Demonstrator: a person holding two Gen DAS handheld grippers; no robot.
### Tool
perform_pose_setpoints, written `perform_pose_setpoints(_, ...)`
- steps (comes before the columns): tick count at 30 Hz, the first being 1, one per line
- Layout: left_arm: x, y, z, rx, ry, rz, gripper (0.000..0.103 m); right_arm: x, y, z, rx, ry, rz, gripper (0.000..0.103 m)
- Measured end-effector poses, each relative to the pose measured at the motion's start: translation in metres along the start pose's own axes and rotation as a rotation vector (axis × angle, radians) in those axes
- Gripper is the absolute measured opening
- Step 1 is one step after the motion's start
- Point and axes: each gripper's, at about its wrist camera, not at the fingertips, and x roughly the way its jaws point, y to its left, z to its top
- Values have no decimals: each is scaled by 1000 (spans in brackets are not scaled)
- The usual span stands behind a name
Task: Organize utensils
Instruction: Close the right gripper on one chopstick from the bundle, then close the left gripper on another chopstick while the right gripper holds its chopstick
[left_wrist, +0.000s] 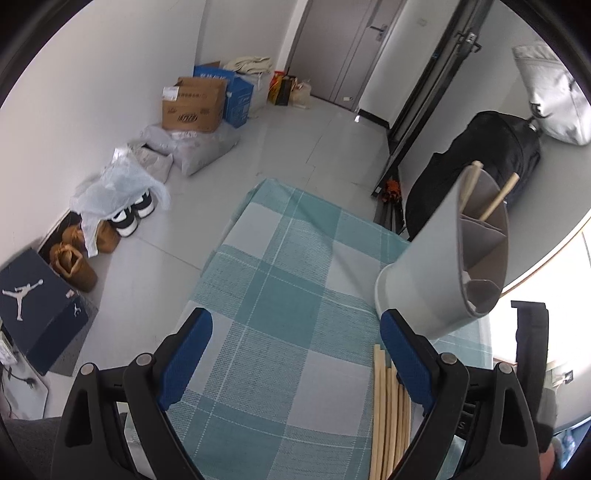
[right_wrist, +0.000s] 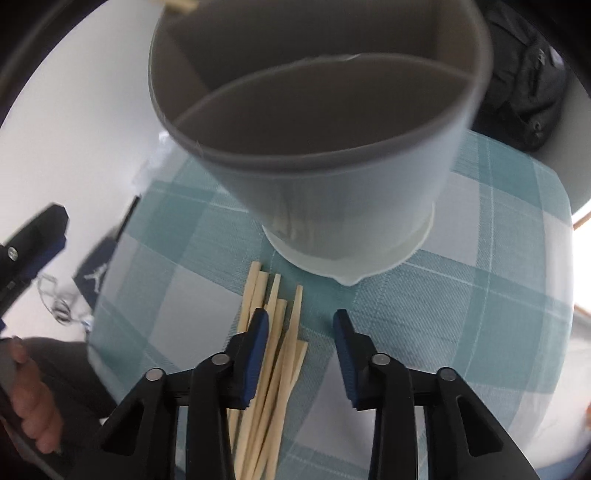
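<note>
Utensil holder (right_wrist: 325, 177), a pale grey round container with inner dividers, stands on a table (left_wrist: 280, 280) covered with a teal-and-white checked cloth; all places below are given relative to this holder. 2 chopsticks (left_wrist: 496, 201) stand tilted in its far compartments, their tips above the rim. A loose bundle of wooden chopsticks (right_wrist: 275, 354) lies flat on the cloth just in front of the holder's base, the nearest tips close to the base but not touching it. The right hand-held gripper (right_wrist: 301, 334) points steeply down over this bundle, in front of the holder; its blue-padded jaws stand partly apart, with the outermost sticks of the bundle in the gap and no pad pressing on them. The left hand-held gripper (left_wrist: 295, 339) hangs to the left of the holder, jaws wide apart over bare cloth, holding nothing; its right pad sits over the left edge of the bundle. A hand (right_wrist: 31, 402) is visible low and far left of the holder. On the floor beyond the table, left of the holder, lie a dark shoe box (left_wrist: 37, 306), shoes (left_wrist: 133, 216) and cardboard boxes (left_wrist: 194, 105); a black bag (left_wrist: 487, 166) leans behind the holder.
</note>
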Motion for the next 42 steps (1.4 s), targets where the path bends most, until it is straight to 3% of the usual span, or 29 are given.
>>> perform_pose_setpoints(6,9,9,4,-79,54,-14,89,1,1,0,-22,-22,-67,13)
perform_pose_setpoints(12,11,5,4,-69,64,4,90,-9,-11,-3,39,-63,2,4)
perform_pose_setpoints(21,26,-2,-8,-5,136,28,90,-45,-38,-7,133,-188,96,4)
perform_pose_setpoints(25,36,-16,-16,46,209,10,90,-67,-51,-20,182,-262,217,4)
perform_pose_setpoints(32,48,-48,-31,179,278,20,90,-93,-71,-32,253,-338,268,4)
perform_pose_setpoints(42,62,-58,-41,251,314,100,90,-102,-99,-43,376,-402,340,4)
